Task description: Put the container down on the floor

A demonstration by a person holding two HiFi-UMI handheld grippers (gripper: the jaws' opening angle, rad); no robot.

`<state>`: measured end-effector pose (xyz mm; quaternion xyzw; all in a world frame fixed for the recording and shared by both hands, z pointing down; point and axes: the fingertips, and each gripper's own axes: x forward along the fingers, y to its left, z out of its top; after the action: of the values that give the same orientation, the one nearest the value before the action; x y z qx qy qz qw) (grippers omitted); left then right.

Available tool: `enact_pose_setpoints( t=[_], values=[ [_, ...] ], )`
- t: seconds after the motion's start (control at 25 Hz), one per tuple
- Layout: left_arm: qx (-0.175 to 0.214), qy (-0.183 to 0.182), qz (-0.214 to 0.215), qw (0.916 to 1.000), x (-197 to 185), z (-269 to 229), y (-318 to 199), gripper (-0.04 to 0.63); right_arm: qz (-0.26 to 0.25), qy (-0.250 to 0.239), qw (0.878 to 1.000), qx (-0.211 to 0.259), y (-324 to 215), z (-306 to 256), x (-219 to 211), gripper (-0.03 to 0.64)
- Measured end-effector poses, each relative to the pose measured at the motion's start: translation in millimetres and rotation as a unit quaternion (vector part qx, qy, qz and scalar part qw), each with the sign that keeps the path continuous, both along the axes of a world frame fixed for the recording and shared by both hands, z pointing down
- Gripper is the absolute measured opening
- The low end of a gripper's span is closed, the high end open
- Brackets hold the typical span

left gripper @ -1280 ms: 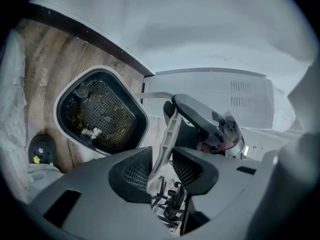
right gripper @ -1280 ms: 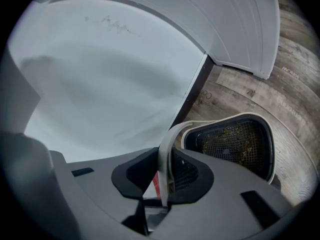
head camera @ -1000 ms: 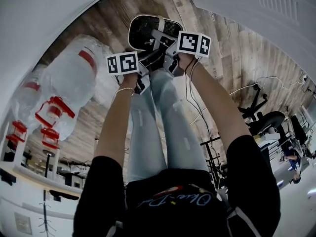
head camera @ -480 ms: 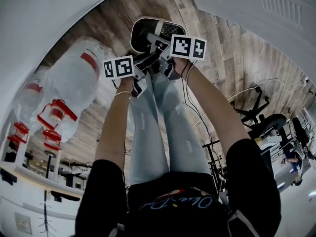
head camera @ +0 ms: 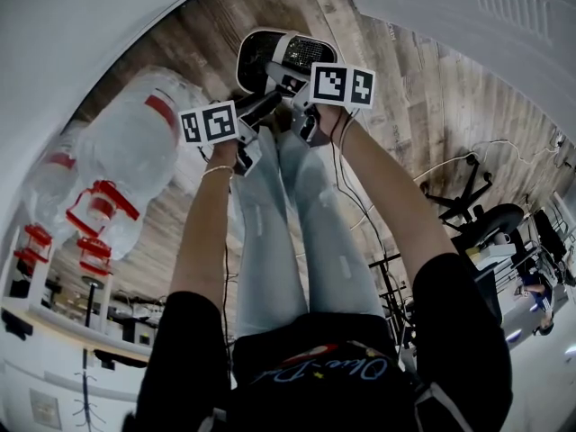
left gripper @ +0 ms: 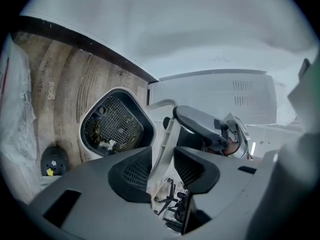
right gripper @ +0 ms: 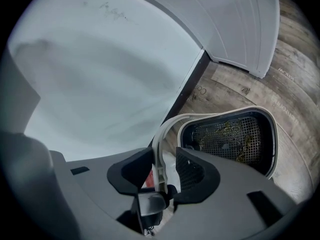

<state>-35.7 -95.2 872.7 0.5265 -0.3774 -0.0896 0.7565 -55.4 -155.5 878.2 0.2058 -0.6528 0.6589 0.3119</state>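
Note:
The container [head camera: 270,52] is a white bin with a black mesh insert holding bits of debris; it rests on the wooden floor past the person's feet. Its thin white handle [left gripper: 167,129] arches up between both pairs of jaws. My left gripper [head camera: 261,106] has just been opening; its pads stand apart around the handle in the left gripper view [left gripper: 162,171]. My right gripper [head camera: 288,84] has also just been opening, and a gap shows beside the handle [right gripper: 165,129] between its pads [right gripper: 164,171]. The bin [right gripper: 230,136] lies just ahead of them.
Large plastic-wrapped water bottles [head camera: 126,151] with red caps lie on the floor at the left. White panels [head camera: 468,25] border the floor at the right and top left. A small black round object [left gripper: 54,160] lies near the bin. An office chair [head camera: 477,219] stands at the right.
The left gripper has shifted a little to the left in the head view. The right gripper has kept its place over the handle. The container stays on the floor.

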Motion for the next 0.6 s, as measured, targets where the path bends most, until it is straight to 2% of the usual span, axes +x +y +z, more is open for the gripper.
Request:
enact_pose_setpoints(
  t=[0.32,0.6],
  values=[
    [-0.002,-0.033,-0.013,0.9994,-13.2,4.0,2.5,0.135,0.059,-0.025,0.997,0.033,-24.2,-12.4,0.1,0.137],
    [-0.017,-0.065,-0.023,0.9975,-37.3,14.8,7.2,0.138,0.057,-0.014,0.998,0.037,-23.5,-10.2,15.8,0.135]
  ],
)
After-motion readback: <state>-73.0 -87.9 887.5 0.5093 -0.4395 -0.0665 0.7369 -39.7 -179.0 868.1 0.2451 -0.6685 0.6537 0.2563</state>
